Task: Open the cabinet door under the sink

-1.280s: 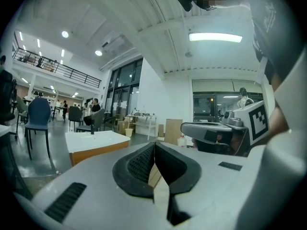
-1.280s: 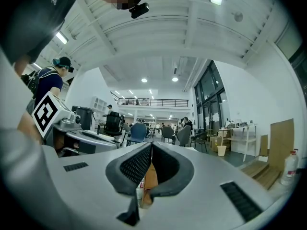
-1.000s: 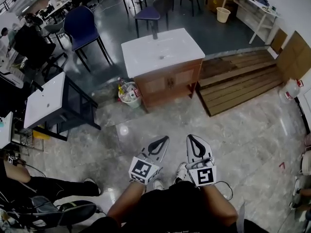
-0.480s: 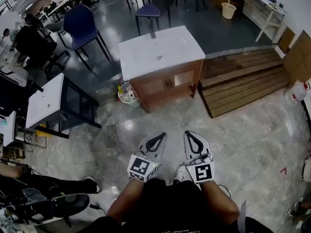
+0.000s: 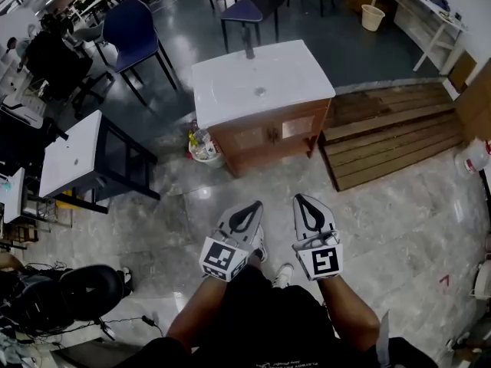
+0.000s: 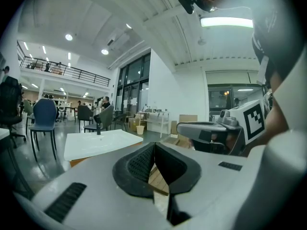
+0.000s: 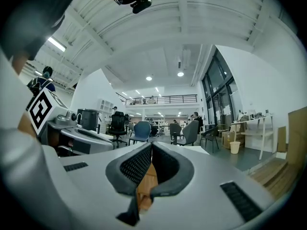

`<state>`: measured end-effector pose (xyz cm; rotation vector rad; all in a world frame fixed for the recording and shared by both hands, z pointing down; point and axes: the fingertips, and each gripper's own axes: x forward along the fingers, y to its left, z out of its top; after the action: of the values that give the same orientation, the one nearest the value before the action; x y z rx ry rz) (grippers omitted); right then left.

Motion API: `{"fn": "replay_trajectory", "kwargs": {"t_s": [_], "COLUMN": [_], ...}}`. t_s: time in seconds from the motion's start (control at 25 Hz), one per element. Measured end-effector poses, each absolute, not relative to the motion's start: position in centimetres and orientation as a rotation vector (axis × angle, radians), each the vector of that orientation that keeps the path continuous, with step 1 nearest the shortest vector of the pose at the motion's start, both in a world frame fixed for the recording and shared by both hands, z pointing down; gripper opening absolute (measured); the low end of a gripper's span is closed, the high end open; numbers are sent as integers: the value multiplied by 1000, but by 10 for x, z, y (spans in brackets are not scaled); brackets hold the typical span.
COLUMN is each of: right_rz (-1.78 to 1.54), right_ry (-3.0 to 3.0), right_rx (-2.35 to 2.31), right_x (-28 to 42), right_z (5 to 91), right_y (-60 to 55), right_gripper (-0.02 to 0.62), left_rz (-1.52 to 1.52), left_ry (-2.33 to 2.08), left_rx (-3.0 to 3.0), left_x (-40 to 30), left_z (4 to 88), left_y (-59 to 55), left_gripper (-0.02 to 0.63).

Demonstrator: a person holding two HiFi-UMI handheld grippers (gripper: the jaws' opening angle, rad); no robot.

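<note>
Two brown doors (image 5: 247, 139), shut, on cabinet (image 5: 268, 153) under white sink (image 5: 230, 90); my left gripper (image 5: 252, 208) and right gripper (image 5: 302, 201) clenched empty, well short of it.

The left gripper (image 6: 154, 147) is filling the lower frame, its jaws pressing together with nothing between them. Beyond the tips, a white sink top (image 6: 96, 143) is showing with a dark faucet (image 6: 99, 128) standing on it. The right gripper (image 6: 196, 129) is hovering just beside at right, its marker cube (image 6: 254, 121) facing the camera.
</note>
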<state>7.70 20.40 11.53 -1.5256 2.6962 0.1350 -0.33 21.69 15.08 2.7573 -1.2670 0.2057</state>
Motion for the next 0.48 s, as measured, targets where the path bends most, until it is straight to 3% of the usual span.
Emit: {"fn": "replay_trajectory", "kwargs": {"t_s": [0.48], "right_rz": [90], "right_ry": [2740], "right_rx": [-1583], "right_x": [48], "right_z": [139], "right_y": [104], "right_gripper": [23], "left_rz": [238], "left_ry": [-1208], "left_rx": [2743], "left_x": [-29], "left_z": [175], "left_y": [115], "left_gripper": [23]}}
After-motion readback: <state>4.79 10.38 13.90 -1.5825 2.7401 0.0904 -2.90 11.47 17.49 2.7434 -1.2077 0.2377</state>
